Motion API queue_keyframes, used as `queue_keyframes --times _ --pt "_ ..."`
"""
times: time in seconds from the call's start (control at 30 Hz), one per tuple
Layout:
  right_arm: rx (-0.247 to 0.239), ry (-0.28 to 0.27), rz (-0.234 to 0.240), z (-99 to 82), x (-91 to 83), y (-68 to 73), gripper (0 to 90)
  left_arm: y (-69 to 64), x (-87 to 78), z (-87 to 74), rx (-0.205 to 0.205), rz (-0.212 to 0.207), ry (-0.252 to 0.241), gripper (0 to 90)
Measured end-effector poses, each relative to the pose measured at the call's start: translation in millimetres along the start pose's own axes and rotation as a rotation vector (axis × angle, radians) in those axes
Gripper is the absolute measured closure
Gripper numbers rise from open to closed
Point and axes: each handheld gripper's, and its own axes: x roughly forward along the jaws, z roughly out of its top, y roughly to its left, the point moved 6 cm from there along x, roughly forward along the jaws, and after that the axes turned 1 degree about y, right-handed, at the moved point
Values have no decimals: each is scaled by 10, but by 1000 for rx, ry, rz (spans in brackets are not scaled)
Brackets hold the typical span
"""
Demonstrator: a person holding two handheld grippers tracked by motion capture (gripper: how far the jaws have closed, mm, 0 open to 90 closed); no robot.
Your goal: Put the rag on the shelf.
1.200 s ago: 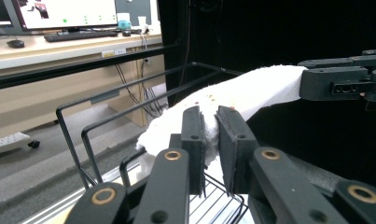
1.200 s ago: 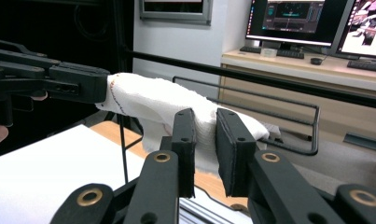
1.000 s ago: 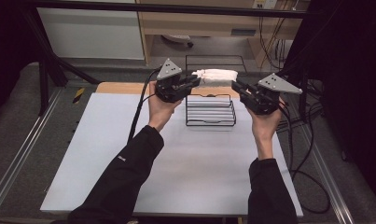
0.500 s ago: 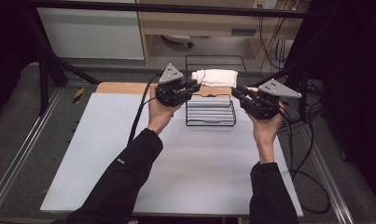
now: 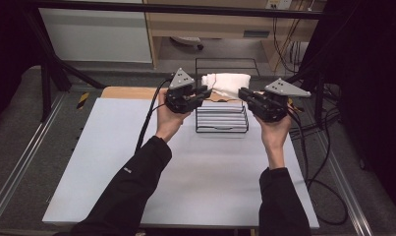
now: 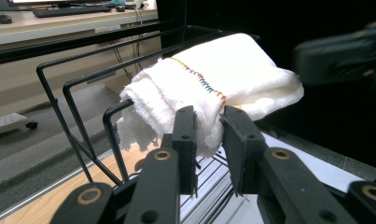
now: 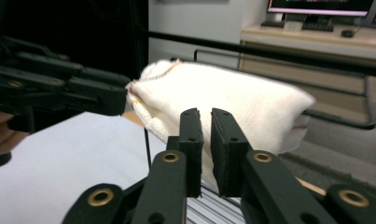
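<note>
Towel (image 5: 228, 82), white and folded, up in the air over far end of black wire rack (image 5: 221, 118), between two grippers. Colored stitch line along one edge, seen in left gripper view (image 6: 204, 81). Left gripper (image 5: 201, 93) at towel's left end, jaws a bit apart w/ a fold of cloth between, just been opening a little; pads look to touch cloth, grip not sure. Same in its own view (image 6: 209, 128). Right gripper (image 5: 244, 93) at towel's right end, jaws almost together, just been closing, pinching lower edge of cloth, seen close up in its own view (image 7: 203, 126). Rack on white table mat (image 5: 112, 162), far middle part. Wood strip (image 5: 124, 92) at far left edge of mat. Black sleeves (image 5: 131, 191) near bottom.
</note>
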Motion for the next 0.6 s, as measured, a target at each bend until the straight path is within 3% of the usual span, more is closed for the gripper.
queue_keyframes --times 0.17,0.37,0.6 --pt "6 34 -14 -71 144 -16 841 -8 -48 5 -7 -21 4 600" --pt "27 78 -33 -172 265 -81 829 32 -68 -53 -9 -12 37 497" --pt "31 77 -22 -191 291 -94 764 85 -108 -194 -15 6 84 358"
